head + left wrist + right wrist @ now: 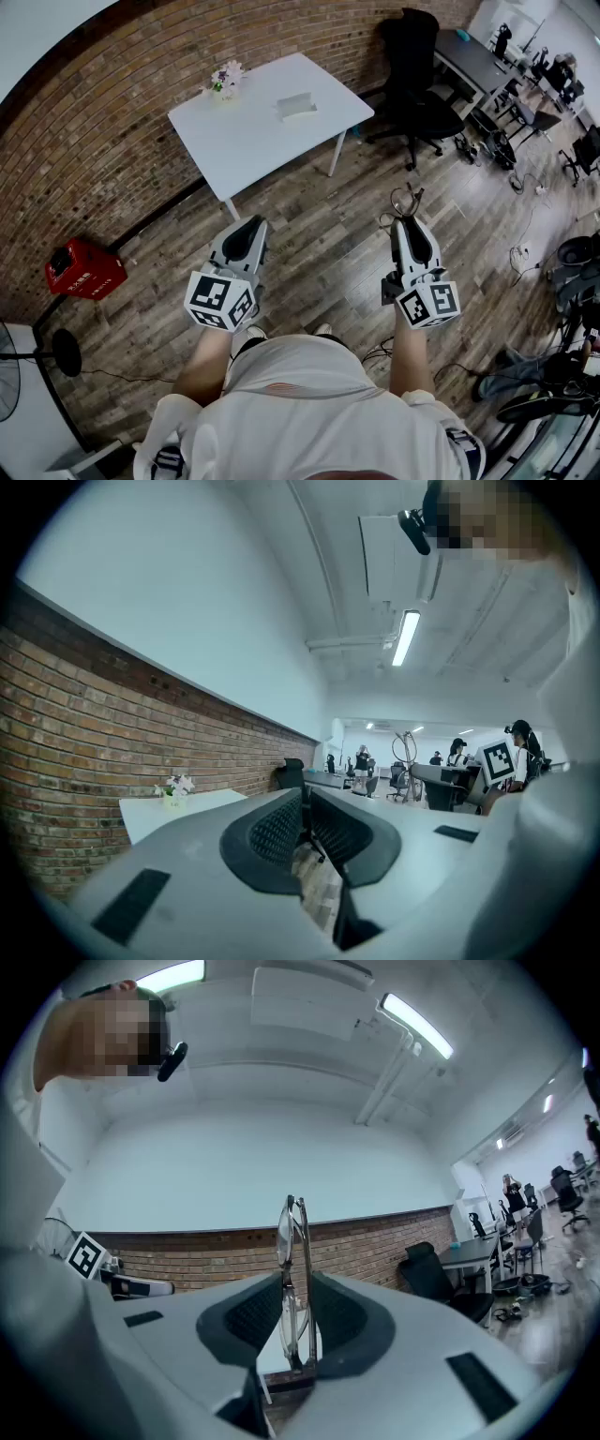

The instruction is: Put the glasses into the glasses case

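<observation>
A folded pair of thin-framed glasses point(296, 1269) stands upright between the pads of my right gripper point(298, 1330), which is shut on it. In the head view the glasses point(405, 200) stick out past the right gripper point(409, 225), held over the wooden floor. My left gripper point(249, 230) hangs beside it, jaws together and empty; its pads meet in the left gripper view point(306, 808). The light glasses case point(297, 106) lies on the white table point(253, 141), well ahead of both grippers.
A small pot of flowers point(226, 80) sits at the table's far left corner by the brick wall. A black office chair point(417, 89) stands right of the table. A red box point(82, 267) and a fan point(37, 356) are on the floor at left; cables and desks at right.
</observation>
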A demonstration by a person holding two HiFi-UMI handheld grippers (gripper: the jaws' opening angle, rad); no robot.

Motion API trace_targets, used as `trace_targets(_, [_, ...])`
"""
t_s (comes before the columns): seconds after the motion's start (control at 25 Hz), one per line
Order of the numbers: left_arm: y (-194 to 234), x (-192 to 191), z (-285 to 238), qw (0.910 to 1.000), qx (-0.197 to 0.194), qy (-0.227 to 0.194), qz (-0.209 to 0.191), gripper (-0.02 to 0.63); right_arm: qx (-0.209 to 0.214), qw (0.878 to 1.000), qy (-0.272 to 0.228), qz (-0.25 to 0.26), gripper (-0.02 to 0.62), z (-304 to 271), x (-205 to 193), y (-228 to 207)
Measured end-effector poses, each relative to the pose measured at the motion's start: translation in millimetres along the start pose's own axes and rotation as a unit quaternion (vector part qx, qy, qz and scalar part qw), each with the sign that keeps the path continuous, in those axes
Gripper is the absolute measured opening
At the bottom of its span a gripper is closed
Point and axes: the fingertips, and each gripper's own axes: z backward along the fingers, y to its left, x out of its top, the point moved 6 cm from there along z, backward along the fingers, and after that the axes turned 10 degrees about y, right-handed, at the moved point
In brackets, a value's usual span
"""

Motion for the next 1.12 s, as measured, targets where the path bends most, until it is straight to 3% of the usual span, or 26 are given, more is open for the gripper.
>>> trace_targets(0.52, [-11, -4, -3, 1.0000, -0.004, 0.007, 0.000, 0.038, -0.006, 1.000, 0.006, 0.003, 0.147, 6, -1, -6])
trace_targets(0.84, [-16, -5, -3, 1.0000, -0.001, 0.009, -0.003, 0.038, 0.030, 0.999, -0.008, -0.012, 0.152, 8, -1, -7])
trace_targets(1.12, [-38, 3, -18, 0.9998, -0.006, 0.011, -0.013, 0.038, 0.025, 1.000, -0.013, -0.011, 0.153, 22, 4, -29])
